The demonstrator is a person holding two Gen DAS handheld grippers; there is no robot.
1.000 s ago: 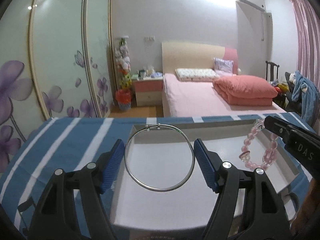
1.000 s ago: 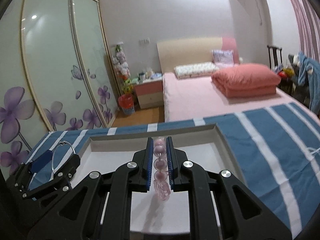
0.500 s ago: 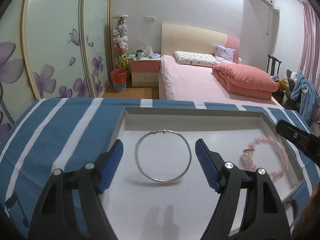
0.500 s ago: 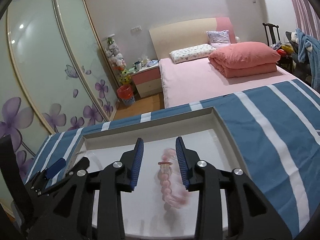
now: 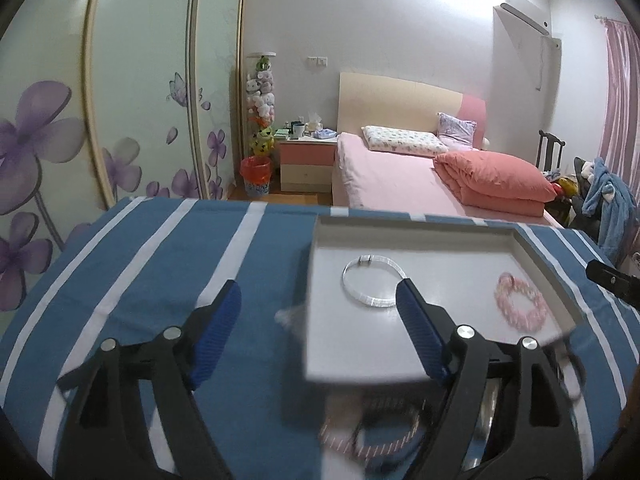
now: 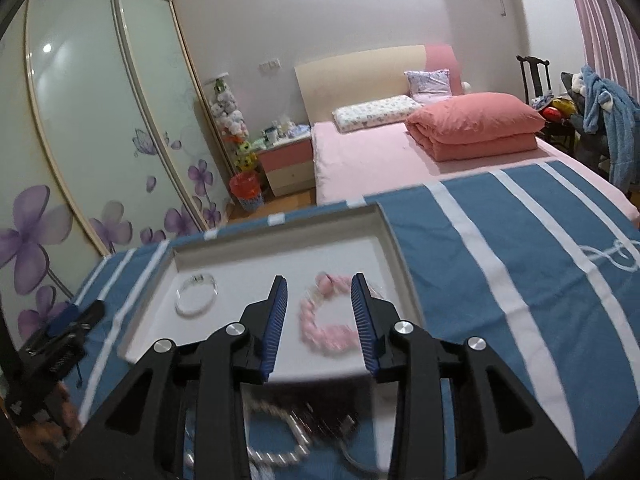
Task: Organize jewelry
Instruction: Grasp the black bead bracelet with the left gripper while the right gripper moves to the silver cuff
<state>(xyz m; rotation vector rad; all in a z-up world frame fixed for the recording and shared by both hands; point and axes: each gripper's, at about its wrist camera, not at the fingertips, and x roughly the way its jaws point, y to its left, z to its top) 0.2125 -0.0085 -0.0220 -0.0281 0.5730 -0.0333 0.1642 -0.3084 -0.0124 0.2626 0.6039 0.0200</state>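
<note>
We saw the left claw (image 5: 320, 312) opening, nothing between its jaws; the silver bangle (image 5: 374, 280) lay just ahead in the white tray (image 5: 440, 226). The right claw (image 6: 319, 312) gaped, unclamped, over the pink bead bracelet (image 6: 328, 326) lying in the tray.

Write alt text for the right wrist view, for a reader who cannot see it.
A pink bead bracelet and a thin silver bangle lie apart in a shallow white tray on a blue striped cloth. The right tongs hang open and empty over the bracelet. Blurred pearls lie nearer the camera; a pink bed stands behind.
</note>
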